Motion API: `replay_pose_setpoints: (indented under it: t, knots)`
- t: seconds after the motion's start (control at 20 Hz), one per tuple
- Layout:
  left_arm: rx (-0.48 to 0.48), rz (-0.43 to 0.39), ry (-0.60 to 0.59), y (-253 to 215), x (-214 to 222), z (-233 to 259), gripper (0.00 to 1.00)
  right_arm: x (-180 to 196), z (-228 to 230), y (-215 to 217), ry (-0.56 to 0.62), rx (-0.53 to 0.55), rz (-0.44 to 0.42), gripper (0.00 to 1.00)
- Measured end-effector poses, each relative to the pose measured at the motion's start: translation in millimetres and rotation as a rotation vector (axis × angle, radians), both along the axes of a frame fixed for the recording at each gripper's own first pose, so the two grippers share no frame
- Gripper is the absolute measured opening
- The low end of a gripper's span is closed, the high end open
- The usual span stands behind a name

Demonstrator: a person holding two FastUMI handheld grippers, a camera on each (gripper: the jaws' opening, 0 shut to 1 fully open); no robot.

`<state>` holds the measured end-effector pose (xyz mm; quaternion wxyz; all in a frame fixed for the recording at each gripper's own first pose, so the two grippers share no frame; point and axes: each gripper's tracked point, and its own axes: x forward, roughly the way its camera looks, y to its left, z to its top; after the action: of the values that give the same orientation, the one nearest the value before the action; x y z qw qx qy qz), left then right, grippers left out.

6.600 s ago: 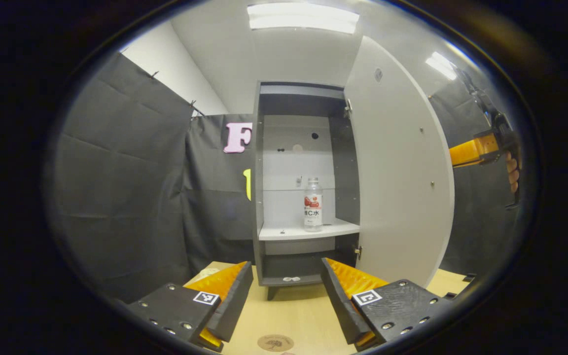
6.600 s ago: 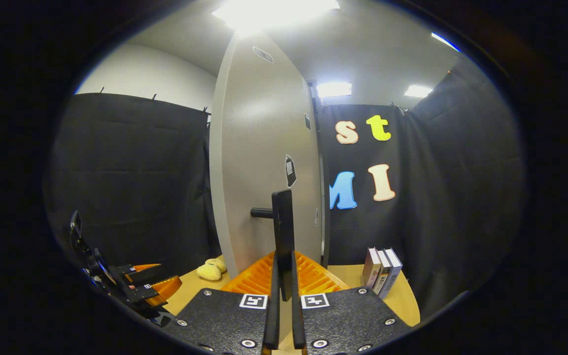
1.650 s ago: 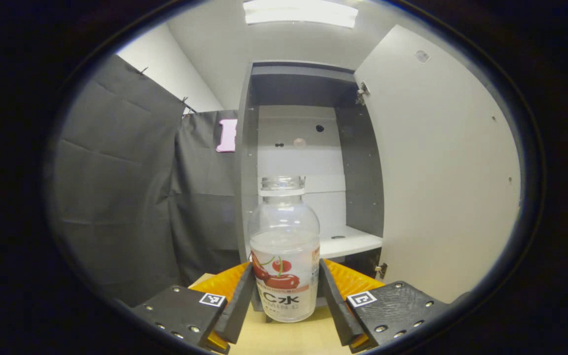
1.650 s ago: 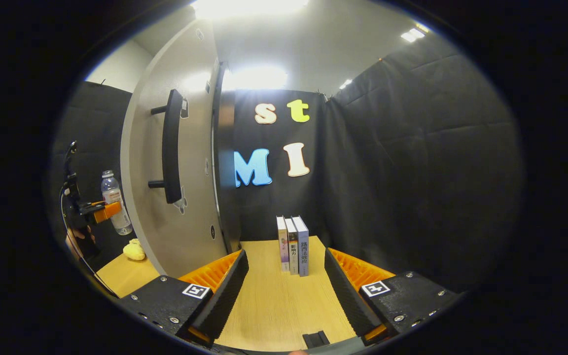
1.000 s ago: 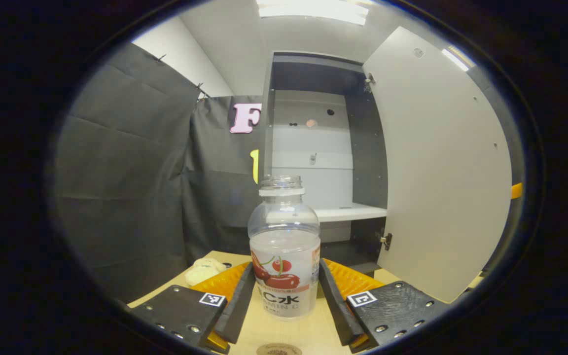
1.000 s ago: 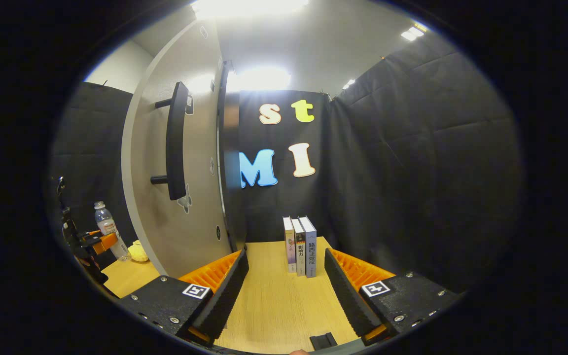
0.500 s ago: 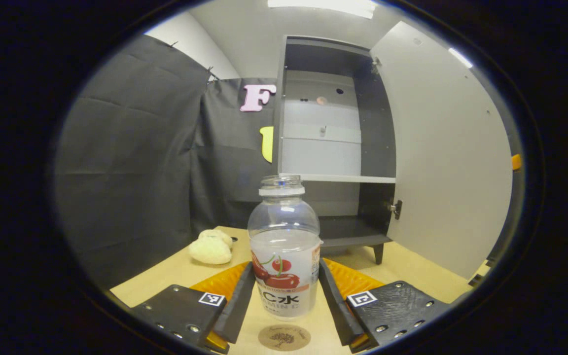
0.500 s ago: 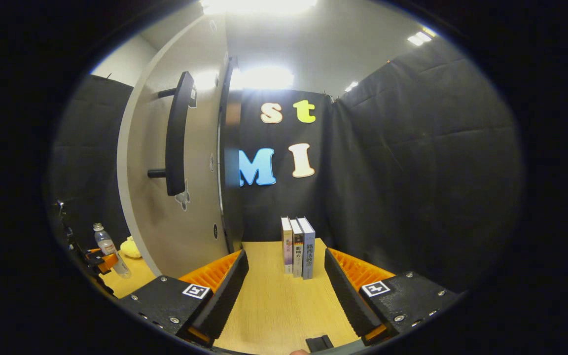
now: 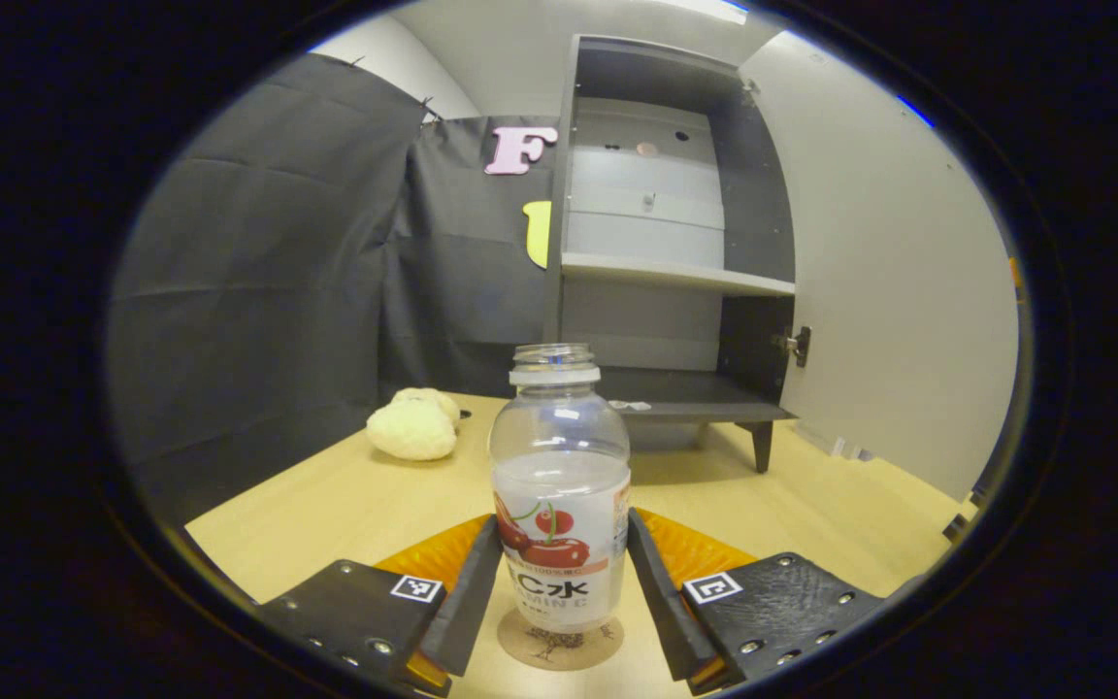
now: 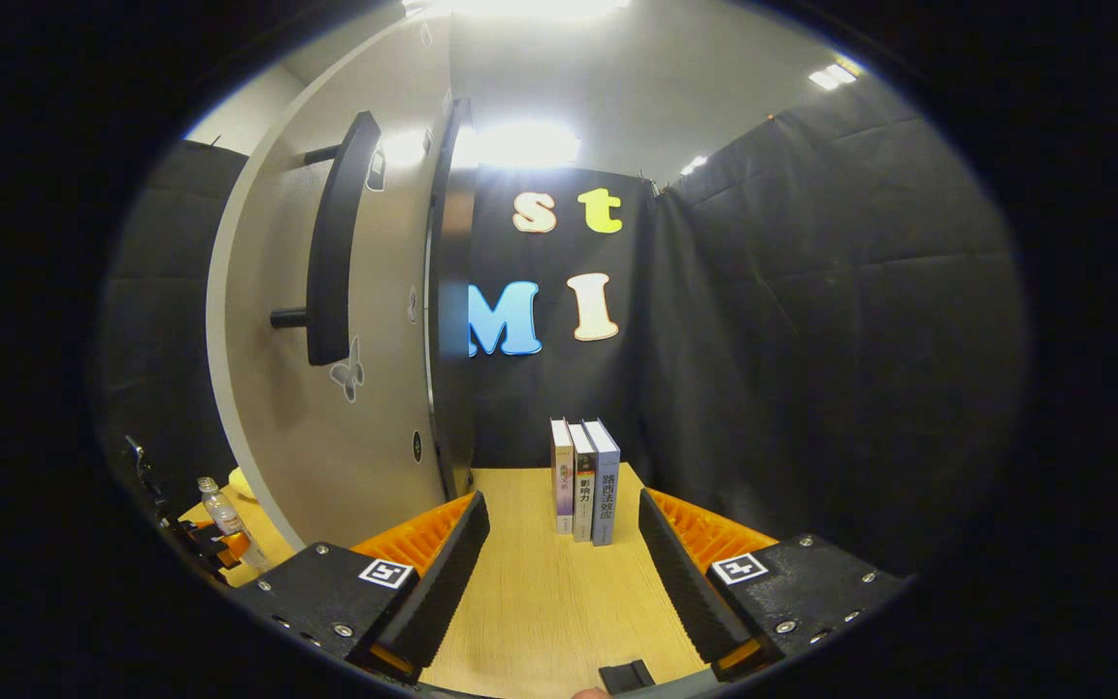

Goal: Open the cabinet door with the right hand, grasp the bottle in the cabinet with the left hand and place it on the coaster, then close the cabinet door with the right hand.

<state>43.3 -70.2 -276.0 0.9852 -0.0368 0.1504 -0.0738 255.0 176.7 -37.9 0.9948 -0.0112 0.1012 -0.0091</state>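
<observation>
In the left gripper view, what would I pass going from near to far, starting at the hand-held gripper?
Hand-held gripper → bottle over the coaster → pale plush toy on the table → open cabinet with its door swung out.

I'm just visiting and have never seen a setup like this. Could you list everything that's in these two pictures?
bottle: one, clear with a cherry label, no cap, upright over the coaster, between the left gripper's fingers
coaster: one, brown, round, on the table under the bottle
cabinet: one, dark grey with pale shelves, at the back of the table
cabinet door: one, light grey, swung open; black bar handle on its outer face
soft toy: one, cream, left of the cabinet
books: three, standing upright together
table: one, light wood
left gripper: shut on the bottle
right gripper: open, holding nothing
</observation>
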Motion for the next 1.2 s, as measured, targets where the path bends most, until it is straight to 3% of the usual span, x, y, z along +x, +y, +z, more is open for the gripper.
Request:
replay_pose_setpoints:
  t: [0.35, 0.45, 0.7, 0.95, 1.2]
  knots:
    - [0.011, 0.000, 0.018, -5.2, -8.0, -23.6, 0.72, 8.6, -4.7, 6.9, 0.012, -0.029, 0.018, 0.95]
    - [0.015, 0.002, 0.020, -5.3, -11.7, -23.2, 0.78, 9.4, -7.9, 9.4, 0.019, -0.030, 0.027, 0.95]
    - [0.013, 0.017, 0.051, -4.9, -22.8, -26.3, 0.76, 12.3, -9.6, 15.4, 0.022, -0.025, 0.043, 0.96]
    - [0.040, 0.047, 0.040, -2.5, -24.4, -19.3, 0.84, 15.9, -10.7, 16.9, 0.023, -0.021, 0.054, 0.95]
    - [0.050, 0.050, 0.025, -3.3, -27.1, -5.7, 0.81, 16.8, -9.8, 17.6, 0.017, -0.016, 0.058, 0.95]
